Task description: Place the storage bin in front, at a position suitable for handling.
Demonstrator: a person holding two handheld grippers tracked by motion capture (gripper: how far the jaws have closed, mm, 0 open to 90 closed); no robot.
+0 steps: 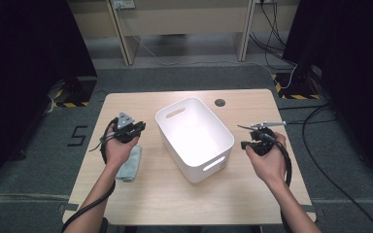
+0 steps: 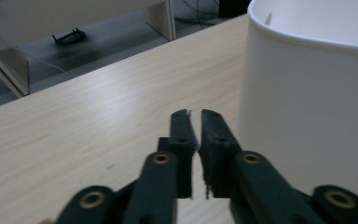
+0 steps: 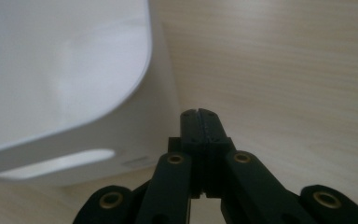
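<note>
Here the white bin (image 1: 194,138) sits mid-table (image 1: 252,194), empty, with a grey cloth (image 1: 130,165) lying toward the left edge. The left gripper (image 1: 138,128) and right gripper (image 1: 245,144) flank the bin, jaws pressed together on nothing.

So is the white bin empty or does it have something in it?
Empty: the high view shows the white bin upright, with nothing on its bare white floor.

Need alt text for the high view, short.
A person at a wooden table holds a shut gripper in each hand, the left gripper and right gripper on either side of an empty white bin. A pale blue cloth lies on the table under the left hand.
</note>
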